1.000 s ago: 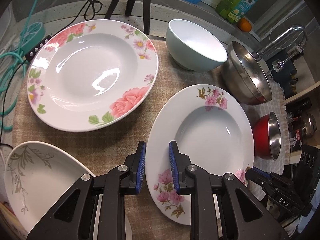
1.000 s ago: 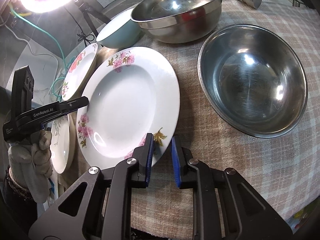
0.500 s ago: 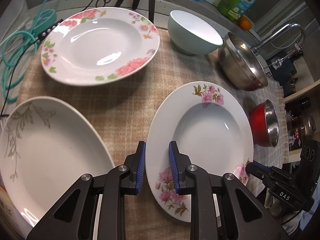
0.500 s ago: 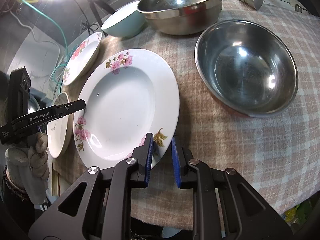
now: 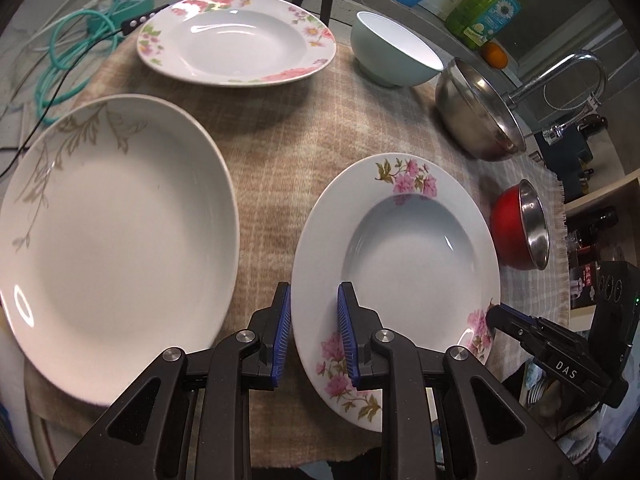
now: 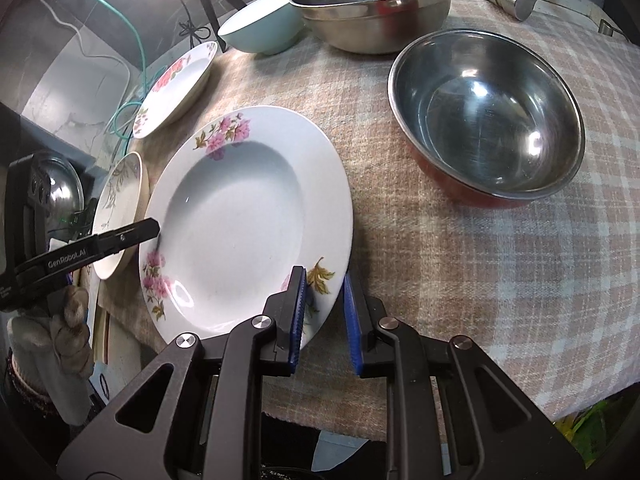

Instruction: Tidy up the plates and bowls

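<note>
A white deep plate with pink flowers [image 5: 408, 248] is held just above the checked cloth [image 5: 288, 152] between both grippers. My left gripper [image 5: 314, 300] is shut on its left rim. My right gripper [image 6: 324, 280] is shut on the opposite rim of this plate [image 6: 240, 220], near a yellow leaf print. Left of it lies a large white plate with a grey leaf pattern [image 5: 112, 236]. A rose-patterned plate [image 5: 236, 40] sits at the back. A light blue bowl [image 5: 396, 52], a steel bowl [image 5: 476, 116] and a red-sided steel bowl [image 6: 488, 120] stand to the right.
A green soap bottle [image 5: 488, 4], an orange and a faucet [image 5: 560, 72] line the back right. Teal cable [image 5: 72, 52] coils at the back left. A gloved hand [image 6: 60, 332] holds the left gripper. The cloth's near edge [image 6: 400, 420] hangs just below the grippers.
The pink-flower plate has travelled with both grippers toward the leaf-pattern plate, which now fills the left of the left wrist view. The rose plate has receded. Both grips are unchanged.
</note>
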A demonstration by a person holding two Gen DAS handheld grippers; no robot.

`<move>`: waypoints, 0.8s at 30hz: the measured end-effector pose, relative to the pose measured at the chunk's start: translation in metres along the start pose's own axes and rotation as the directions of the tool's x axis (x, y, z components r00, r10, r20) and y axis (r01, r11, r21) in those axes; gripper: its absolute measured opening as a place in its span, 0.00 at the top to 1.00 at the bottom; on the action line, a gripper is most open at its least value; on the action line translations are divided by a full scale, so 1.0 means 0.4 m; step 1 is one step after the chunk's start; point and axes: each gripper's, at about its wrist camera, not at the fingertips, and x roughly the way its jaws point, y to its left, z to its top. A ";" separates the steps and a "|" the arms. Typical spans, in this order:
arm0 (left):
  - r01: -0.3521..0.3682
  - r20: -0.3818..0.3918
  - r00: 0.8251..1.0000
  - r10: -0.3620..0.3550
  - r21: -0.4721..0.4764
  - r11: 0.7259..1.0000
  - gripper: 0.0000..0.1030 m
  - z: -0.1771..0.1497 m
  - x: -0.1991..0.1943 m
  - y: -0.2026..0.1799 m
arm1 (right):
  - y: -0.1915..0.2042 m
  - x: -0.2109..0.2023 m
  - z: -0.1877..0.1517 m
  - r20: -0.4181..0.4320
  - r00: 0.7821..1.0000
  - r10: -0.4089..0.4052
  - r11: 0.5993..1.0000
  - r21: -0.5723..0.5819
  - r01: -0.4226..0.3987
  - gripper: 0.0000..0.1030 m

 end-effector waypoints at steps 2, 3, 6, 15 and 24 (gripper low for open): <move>0.001 0.002 1.000 -0.001 -0.010 1.000 0.79 -0.013 -0.003 0.001 | 0.000 -0.001 -0.003 0.000 1.000 -0.003 1.000 -0.009 0.003 0.81; -0.001 0.003 1.000 0.001 -0.010 1.000 0.79 -0.019 -0.004 0.000 | 0.001 0.000 -0.004 0.000 1.000 -0.003 1.000 -0.010 0.003 0.81; -0.008 0.005 1.000 0.008 -0.008 1.000 0.79 -0.030 -0.008 -0.003 | 0.000 0.000 -0.004 0.001 1.000 -0.003 1.000 -0.013 0.003 0.81; 0.002 0.007 1.000 -0.002 -0.029 1.000 0.79 -0.069 -0.015 0.005 | 0.002 -0.001 -0.005 0.004 1.000 -0.010 1.000 -0.017 0.010 0.81; -0.001 0.017 1.000 0.002 -0.029 1.000 0.79 -0.079 -0.017 0.003 | 0.003 0.000 0.000 0.007 1.000 -0.016 1.000 -0.013 0.016 0.81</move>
